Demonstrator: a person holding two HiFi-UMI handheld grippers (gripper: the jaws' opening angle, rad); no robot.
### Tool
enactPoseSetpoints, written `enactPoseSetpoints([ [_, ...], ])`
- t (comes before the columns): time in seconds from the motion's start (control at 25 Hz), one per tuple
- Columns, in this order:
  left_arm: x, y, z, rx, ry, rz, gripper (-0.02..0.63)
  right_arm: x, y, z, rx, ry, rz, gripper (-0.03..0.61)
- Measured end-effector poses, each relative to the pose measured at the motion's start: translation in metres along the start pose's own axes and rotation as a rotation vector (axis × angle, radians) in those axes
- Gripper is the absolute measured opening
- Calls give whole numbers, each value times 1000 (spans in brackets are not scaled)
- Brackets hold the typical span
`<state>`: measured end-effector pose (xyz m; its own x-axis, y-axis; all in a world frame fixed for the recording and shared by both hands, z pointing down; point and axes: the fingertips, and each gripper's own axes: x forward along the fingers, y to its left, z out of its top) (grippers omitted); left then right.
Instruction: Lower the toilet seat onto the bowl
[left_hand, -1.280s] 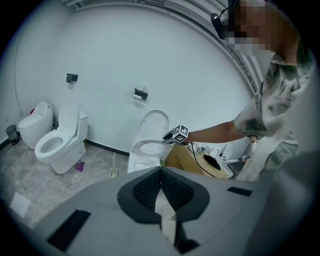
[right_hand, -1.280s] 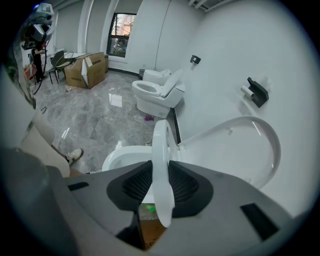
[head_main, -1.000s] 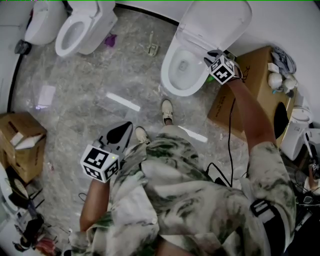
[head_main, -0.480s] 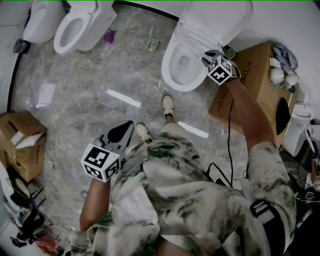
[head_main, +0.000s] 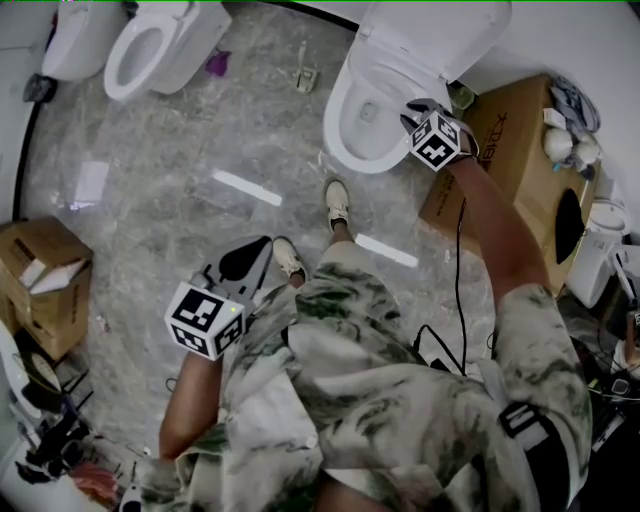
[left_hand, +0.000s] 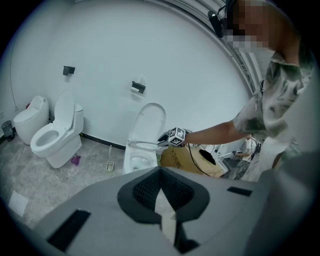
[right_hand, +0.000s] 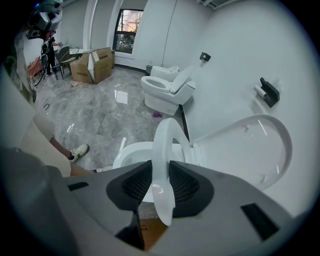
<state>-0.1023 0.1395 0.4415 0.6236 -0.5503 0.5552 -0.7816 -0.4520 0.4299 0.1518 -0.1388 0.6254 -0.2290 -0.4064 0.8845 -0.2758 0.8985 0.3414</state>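
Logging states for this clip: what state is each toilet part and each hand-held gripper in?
Toilet seat: partway down, above the bowl
Lid: raised
Right hand-held gripper: shut on toilet seat
Left hand-held gripper: shut, empty
Far toilet: lid raised, seat down

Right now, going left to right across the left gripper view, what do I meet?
first toilet → second toilet → brush → third toilet → right gripper → box
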Motion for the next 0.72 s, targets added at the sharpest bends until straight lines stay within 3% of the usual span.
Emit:
enactPoseSetpoints([
  [0.72, 33, -7, -16, 13, 59, -46, 23, 24, 40, -13, 2, 2, 49, 137],
])
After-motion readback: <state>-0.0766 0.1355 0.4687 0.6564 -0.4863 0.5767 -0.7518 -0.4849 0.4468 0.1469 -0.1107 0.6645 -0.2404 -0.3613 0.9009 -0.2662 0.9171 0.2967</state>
